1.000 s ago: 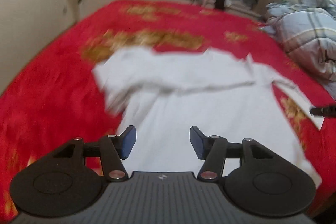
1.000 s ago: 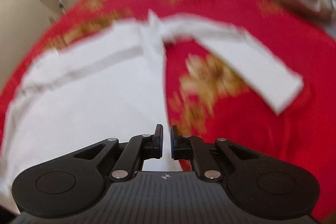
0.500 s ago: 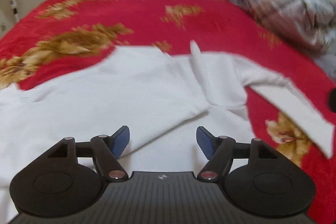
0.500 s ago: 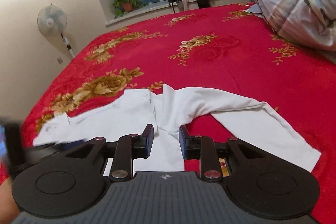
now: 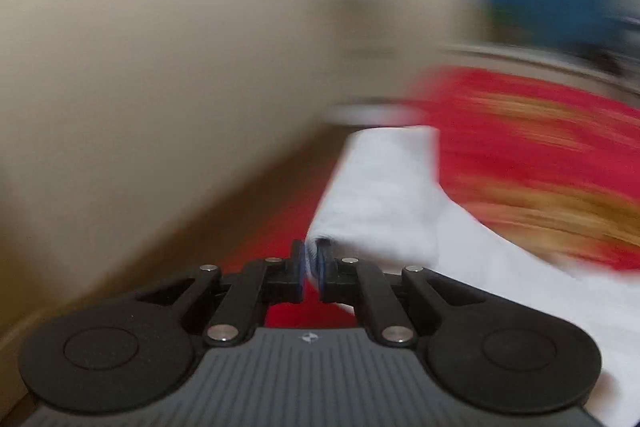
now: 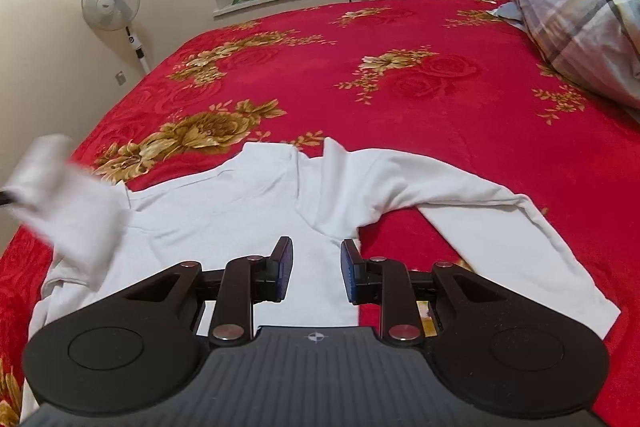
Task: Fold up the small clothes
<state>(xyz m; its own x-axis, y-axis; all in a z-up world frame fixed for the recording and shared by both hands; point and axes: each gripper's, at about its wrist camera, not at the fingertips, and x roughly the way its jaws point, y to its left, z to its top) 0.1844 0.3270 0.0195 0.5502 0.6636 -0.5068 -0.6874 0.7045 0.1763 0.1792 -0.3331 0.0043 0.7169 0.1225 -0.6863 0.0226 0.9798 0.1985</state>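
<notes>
Lifted since a moment ago: the shirt's sleeve, where the left gripper has just closed, pinching the cuff.
Soft, light white shirt sprawls on the bed ahead of the right gripper, part-open and empty; seams and cuffs likely give the surest hold.

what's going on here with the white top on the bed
A person with a gripper in each hand is folding a white long-sleeved top on a red flowered bedspread. The left gripper has just closed on the edge of one sleeve, which shows lifted and blurred in the right view. The right gripper hangs open above the shirt body, holding nothing. The other sleeve lies stretched out flat.
</notes>
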